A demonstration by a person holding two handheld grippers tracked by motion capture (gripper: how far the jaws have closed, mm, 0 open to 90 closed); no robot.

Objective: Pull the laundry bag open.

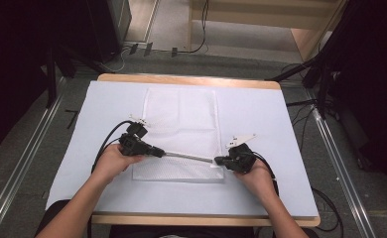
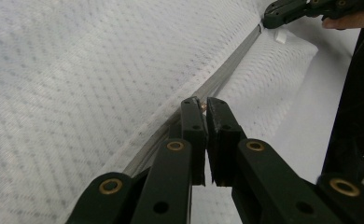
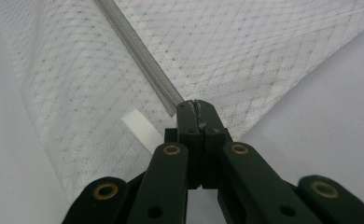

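The mesh bag (image 1: pixel 180 134) is lying flat mid-worktop (image 1: pixel 261 114), with bare surface around every edge. The left gripper (image 1: pixel 158 152) is pinching the zipper pull (image 2: pixel 200 106), while the right gripper (image 1: pixel 217 160) is clamping the zipper's (image 1: pixel 187 156) end at the bag's near right corner.

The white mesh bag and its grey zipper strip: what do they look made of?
The white mesh bag looks like a thin synthetic net fabric, matte and slightly see-through: a fine diamond weave shows in both gripper views. The grey zipper strip looks like moulded plastic, judging by its fine ribbing and dull sheen, though metal cannot be ruled out. The small white ribbed tab seems woven tape.
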